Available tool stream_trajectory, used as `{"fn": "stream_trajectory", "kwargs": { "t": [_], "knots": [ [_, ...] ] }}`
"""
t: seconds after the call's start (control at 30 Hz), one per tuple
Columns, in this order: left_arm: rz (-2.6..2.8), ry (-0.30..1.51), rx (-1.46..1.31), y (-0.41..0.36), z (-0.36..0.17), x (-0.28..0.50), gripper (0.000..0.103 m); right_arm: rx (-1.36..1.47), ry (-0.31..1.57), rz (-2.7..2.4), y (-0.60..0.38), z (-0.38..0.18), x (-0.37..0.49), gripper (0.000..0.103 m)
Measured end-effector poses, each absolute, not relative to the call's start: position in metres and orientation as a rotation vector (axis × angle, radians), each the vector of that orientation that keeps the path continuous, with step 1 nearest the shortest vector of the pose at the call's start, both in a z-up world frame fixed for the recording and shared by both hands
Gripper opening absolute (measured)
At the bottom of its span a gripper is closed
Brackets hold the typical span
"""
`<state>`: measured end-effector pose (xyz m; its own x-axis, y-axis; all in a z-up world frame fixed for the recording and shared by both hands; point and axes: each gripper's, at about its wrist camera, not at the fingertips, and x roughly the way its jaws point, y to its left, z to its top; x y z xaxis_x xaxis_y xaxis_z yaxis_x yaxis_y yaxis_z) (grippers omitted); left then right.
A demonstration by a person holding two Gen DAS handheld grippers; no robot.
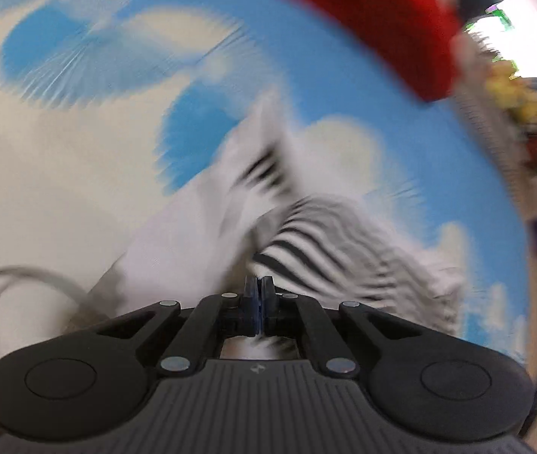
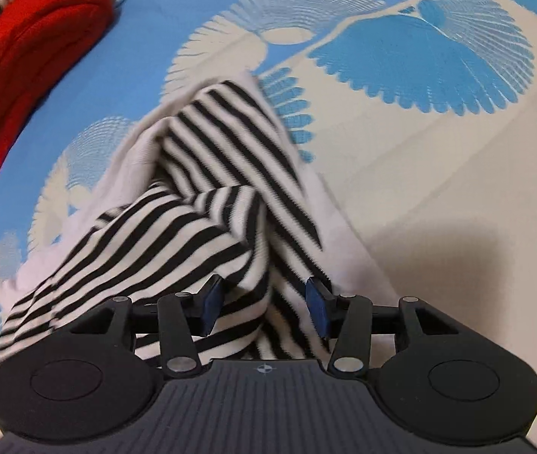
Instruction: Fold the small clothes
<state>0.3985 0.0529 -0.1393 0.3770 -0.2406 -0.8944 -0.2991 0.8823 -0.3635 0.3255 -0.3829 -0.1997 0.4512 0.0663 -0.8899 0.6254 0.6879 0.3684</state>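
Observation:
A small black-and-white striped garment (image 2: 208,204) lies crumpled on a blue and cream patterned sheet (image 2: 438,174). My right gripper (image 2: 264,302) is open, its blue pads (image 2: 317,306) on either side of a fold of the striped cloth. In the left wrist view the picture is blurred by motion; my left gripper (image 1: 259,287) is shut, its pads pressed together on an edge of the striped garment (image 1: 325,242), whose white side (image 1: 193,234) hangs to the left.
A folded red cloth (image 2: 30,60) lies at the sheet's far left, and shows at the top right in the left wrist view (image 1: 374,19). A grey cable (image 1: 22,276) loops at the left. Room clutter (image 1: 514,87) lies beyond the bed's edge.

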Motion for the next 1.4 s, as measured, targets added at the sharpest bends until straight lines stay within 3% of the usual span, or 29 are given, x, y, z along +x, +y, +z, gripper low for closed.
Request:
{"fn": "stream_trajectory", "kwargs": {
  "t": [0.2, 0.3, 0.4, 0.43, 0.47, 0.5, 0.6, 0.7, 0.83, 1.0, 1.07, 1.23, 1.4],
  "knots": [
    [-0.111, 1.027, -0.326, 0.022, -0.117, 0.405, 0.001, 0.660, 0.927, -0.370, -0.368, -0.168, 0.325, 0.050],
    [-0.240, 1.066, -0.366, 0.005, -0.135, 0.414, 0.005, 0.685, 0.860, -0.240, -0.356, -0.163, 0.327, 0.052],
    [-0.153, 1.231, -0.358, 0.000, -0.181, 0.419, 0.014, 0.731, 1.020, -0.115, -0.346, -0.193, 0.338, 0.062],
    [-0.116, 1.304, -0.337, 0.000, -0.196, 0.419, 0.008, 0.703, 1.109, -0.148, -0.344, -0.207, 0.339, 0.061],
    [-0.109, 1.311, -0.358, 0.002, -0.198, 0.417, 0.008, 0.671, 1.138, -0.175, -0.344, -0.211, 0.337, 0.052],
    [-0.107, 1.303, -0.377, 0.004, -0.192, 0.416, 0.010, 0.646, 1.129, -0.181, -0.343, -0.208, 0.335, 0.048],
    [-0.161, 1.197, -0.368, 0.004, -0.152, 0.412, 0.017, 0.595, 1.061, -0.190, -0.345, -0.177, 0.328, 0.050],
    [-0.218, 1.109, -0.376, 0.015, -0.111, 0.395, 0.017, 0.520, 0.926, -0.199, -0.355, -0.129, 0.308, 0.051],
    [-0.194, 1.048, -0.366, 0.041, -0.066, 0.351, 0.017, 0.560, 0.748, -0.220, -0.383, -0.061, 0.244, 0.057],
    [-0.227, 0.988, -0.301, 0.073, -0.029, 0.265, 0.022, 0.540, 0.674, -0.180, -0.396, -0.024, 0.146, 0.061],
    [-0.238, 0.966, -0.286, 0.085, -0.030, 0.231, 0.031, 0.503, 0.655, -0.183, -0.395, -0.027, 0.104, 0.064],
    [-0.208, 0.951, -0.245, 0.104, -0.071, 0.161, 0.032, 0.503, 0.666, -0.245, -0.396, -0.074, 0.032, 0.066],
    [-0.185, 1.007, -0.270, 0.107, -0.094, 0.143, 0.034, 0.630, 0.799, -0.262, -0.396, -0.121, 0.019, 0.063]
  ]
}}
